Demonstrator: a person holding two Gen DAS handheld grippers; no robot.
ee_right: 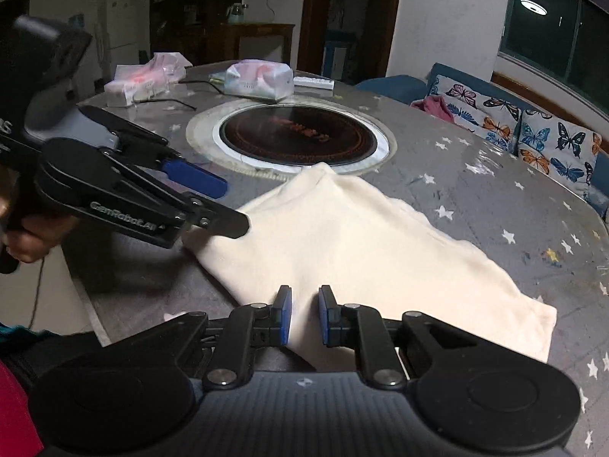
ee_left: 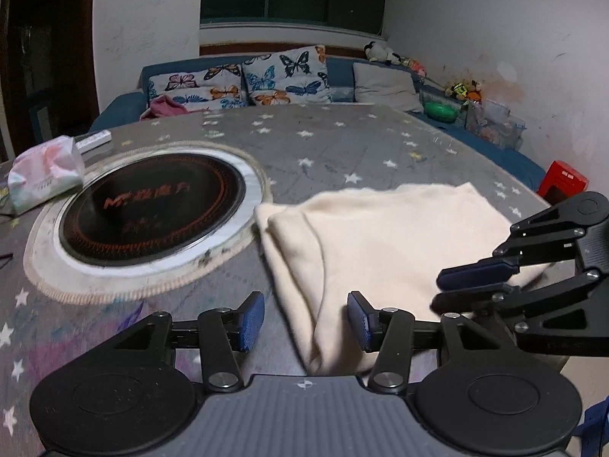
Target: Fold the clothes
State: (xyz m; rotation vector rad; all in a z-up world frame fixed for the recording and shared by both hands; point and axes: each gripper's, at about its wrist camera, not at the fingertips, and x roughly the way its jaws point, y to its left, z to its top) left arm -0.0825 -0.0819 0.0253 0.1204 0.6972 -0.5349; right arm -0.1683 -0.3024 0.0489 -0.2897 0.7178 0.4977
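Grey starred tabletop with round black hob left of centre. Tissue pack at far left, remote just behind. Butterfly cushions on blue sofa top centre; red box at right.

Cream cloth lies folded on the near part of the table, one corner touching the rim of the round cooktop set into the top. Cooktop is flush, nothing stands on it. Beyond and right of the cloth the starred surface is open to the far edge. Obstacles sit at the far left: tissue pack, remote just behind it, plastic bag and a black cable across the top there. Left gripper hangs over the cloth's left edge, jaws spread. Right gripper sits at the near edge, cloth between its parted jaws.
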